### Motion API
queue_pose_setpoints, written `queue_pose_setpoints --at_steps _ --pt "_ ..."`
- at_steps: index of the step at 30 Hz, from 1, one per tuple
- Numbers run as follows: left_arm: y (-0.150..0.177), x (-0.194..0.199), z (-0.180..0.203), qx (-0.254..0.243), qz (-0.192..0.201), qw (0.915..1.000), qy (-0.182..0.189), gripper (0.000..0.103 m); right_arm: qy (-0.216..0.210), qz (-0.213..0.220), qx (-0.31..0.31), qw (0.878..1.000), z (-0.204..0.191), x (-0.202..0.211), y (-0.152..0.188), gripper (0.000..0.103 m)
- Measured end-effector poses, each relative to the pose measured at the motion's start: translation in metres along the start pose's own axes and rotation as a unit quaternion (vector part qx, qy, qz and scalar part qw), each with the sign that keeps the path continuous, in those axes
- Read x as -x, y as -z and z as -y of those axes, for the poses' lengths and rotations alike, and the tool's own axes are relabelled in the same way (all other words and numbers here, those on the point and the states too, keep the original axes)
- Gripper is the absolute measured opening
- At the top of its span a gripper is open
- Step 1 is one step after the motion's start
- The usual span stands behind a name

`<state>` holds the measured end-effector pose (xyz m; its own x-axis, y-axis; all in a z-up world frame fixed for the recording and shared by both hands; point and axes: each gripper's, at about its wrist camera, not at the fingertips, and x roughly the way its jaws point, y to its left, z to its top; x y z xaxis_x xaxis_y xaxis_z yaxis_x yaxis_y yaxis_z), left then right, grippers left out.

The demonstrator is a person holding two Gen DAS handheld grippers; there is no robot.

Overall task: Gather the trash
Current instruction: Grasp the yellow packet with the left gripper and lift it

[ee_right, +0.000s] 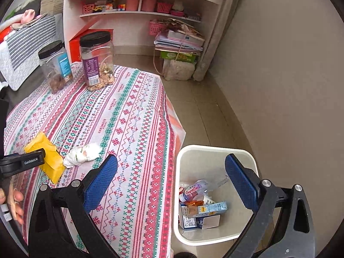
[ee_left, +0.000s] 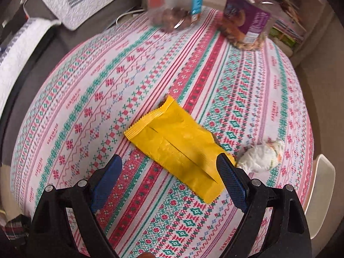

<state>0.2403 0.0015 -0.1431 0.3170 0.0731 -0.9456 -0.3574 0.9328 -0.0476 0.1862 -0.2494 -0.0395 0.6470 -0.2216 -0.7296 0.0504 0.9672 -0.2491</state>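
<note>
A yellow snack wrapper (ee_left: pixel 176 144) lies flat on the patterned tablecloth (ee_left: pixel 103 90). It also shows in the right wrist view (ee_right: pixel 48 154). A crumpled white tissue (ee_left: pixel 261 153) lies just right of it, seen too in the right wrist view (ee_right: pixel 82 154). My left gripper (ee_left: pixel 169 161) is open and empty, hovering over the wrapper's near end; its right finger overlaps the wrapper's edge. My right gripper (ee_right: pixel 172 161) is open and empty, held above the table's edge and the white trash bin (ee_right: pixel 215 150), which stands on the floor and holds cartons and a plastic bottle.
Two clear jars with black lids (ee_right: pixel 96 60) (ee_right: pixel 56 66) stand at the table's far end. A sofa with a striped quilt (ee_left: pixel 71 2) lies left of the table. Shelves with boxes and stacked books (ee_right: pixel 178 40) stand beyond. A wall runs on the right.
</note>
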Motion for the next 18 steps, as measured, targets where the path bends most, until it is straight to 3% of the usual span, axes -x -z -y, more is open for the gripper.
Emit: queue_pose_setpoints --at_steps 4,7,9,11,13,18 --pt "-0.010 -0.022 0.002 0.034 -0.031 0.9988 0.016 0.087 -0.001 -0.021 0.016 1.000 -0.010 -0.013 0.005 0.096" --pt "-0.014 -0.034 0.016 0.019 -0.041 0.9988 0.020 0.085 -0.003 -0.035 0.021 0.999 -0.015 -0.021 0.008 0.096" --pt "-0.012 -0.035 0.026 -0.015 -0.026 0.9995 0.012 0.071 -0.011 -0.044 0.017 0.999 -0.016 -0.026 0.007 0.096" --pt "-0.011 -0.028 0.035 -0.053 -0.006 0.9983 0.024 0.031 -0.025 -0.056 0.005 0.998 -0.019 -0.033 0.005 0.096" --pt "-0.010 -0.022 0.036 -0.074 -0.008 0.9959 0.050 0.013 -0.044 -0.071 -0.011 0.996 -0.024 -0.041 0.003 0.096" --pt "-0.007 0.011 0.015 -0.109 0.031 0.9915 0.063 0.008 -0.113 -0.120 -0.067 0.984 -0.049 -0.064 0.001 0.096"
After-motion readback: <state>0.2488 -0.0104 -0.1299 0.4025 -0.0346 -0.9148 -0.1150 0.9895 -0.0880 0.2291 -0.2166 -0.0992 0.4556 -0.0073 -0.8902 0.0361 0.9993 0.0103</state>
